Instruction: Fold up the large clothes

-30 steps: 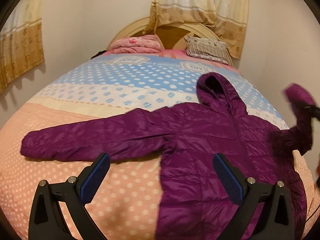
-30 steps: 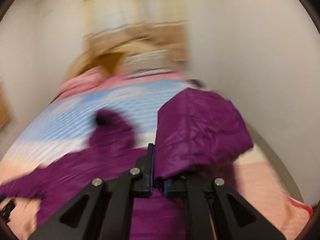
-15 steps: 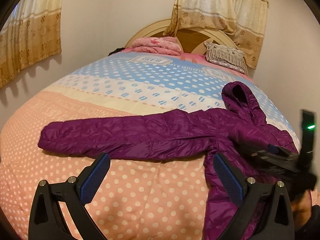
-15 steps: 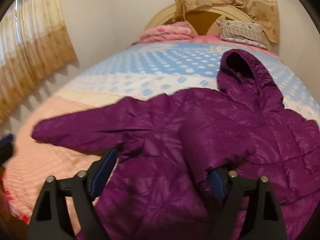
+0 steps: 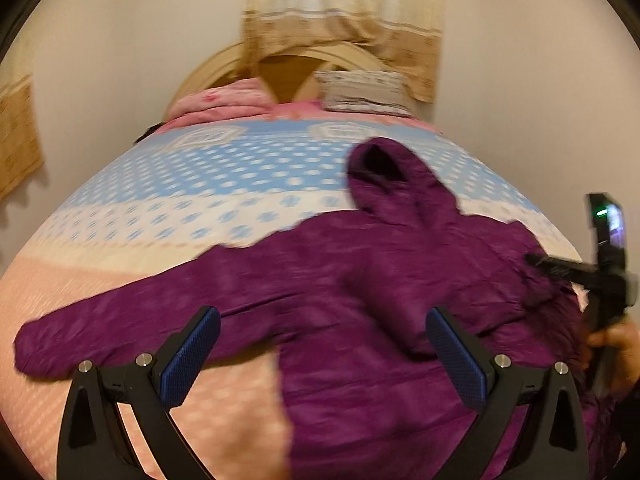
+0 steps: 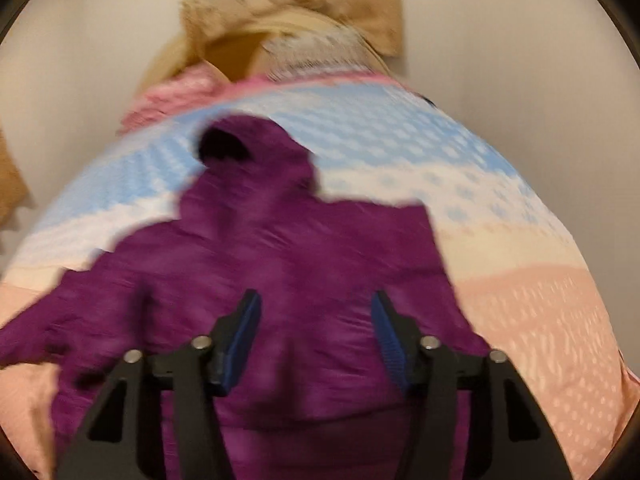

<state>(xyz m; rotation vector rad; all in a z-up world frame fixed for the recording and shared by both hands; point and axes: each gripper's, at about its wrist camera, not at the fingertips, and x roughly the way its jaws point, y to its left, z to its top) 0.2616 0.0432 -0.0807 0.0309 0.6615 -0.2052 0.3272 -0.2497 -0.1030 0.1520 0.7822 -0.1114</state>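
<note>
1. The purple hooded puffer jacket (image 5: 360,280) lies flat on the bed (image 5: 200,184), its hood (image 5: 384,172) toward the headboard (image 5: 280,60) and one sleeve (image 5: 120,328) stretched out left of the body.
2. The left gripper (image 5: 320,356) hovers above the jacket with its jaws spread wide, holding nothing.
3. The right gripper (image 6: 316,340) hangs over the jacket's body (image 6: 280,264), jaws parted and empty; the view is blurred.

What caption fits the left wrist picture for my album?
Open left claw hovering over a purple hooded puffer jacket on a polka-dot bedspread.
</note>
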